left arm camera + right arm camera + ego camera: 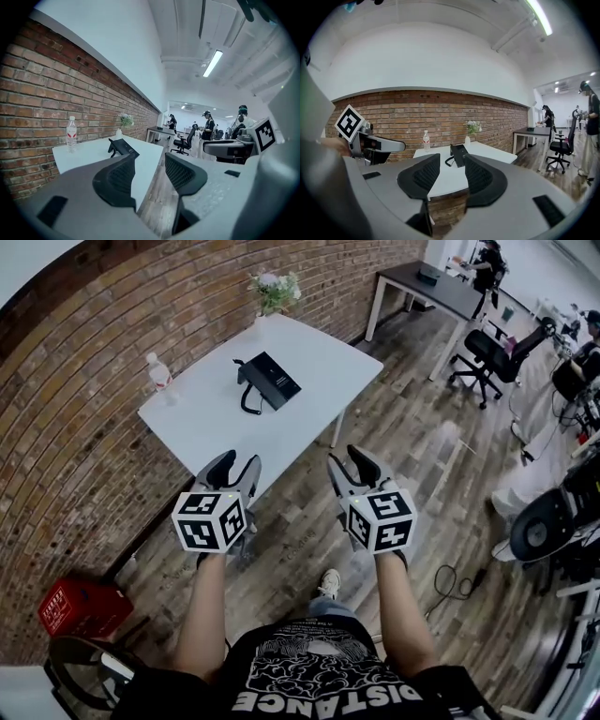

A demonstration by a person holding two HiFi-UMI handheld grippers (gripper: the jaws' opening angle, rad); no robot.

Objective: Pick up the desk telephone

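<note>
Black desk telephone (pixel 270 381) with its curly cord sits near the middle of the white rectangular desk (pixel 206 418), well ahead of both tools. Left tool (pixel 236 466) and right tool (pixel 349 465) hover over the wooden plank floor (pixel 422 456), jaws apart and empty.

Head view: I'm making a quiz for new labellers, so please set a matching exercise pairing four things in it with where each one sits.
Things
1. desk telephone
2. water bottle
3. vase of flowers
4. red crate

Places
A. on the floor, beside the brick wall
B. around the middle of the white table
C. at the table's far corner
D. at the table's left corner, near the wall

Pairs: 1-B, 2-D, 3-C, 4-A
</note>
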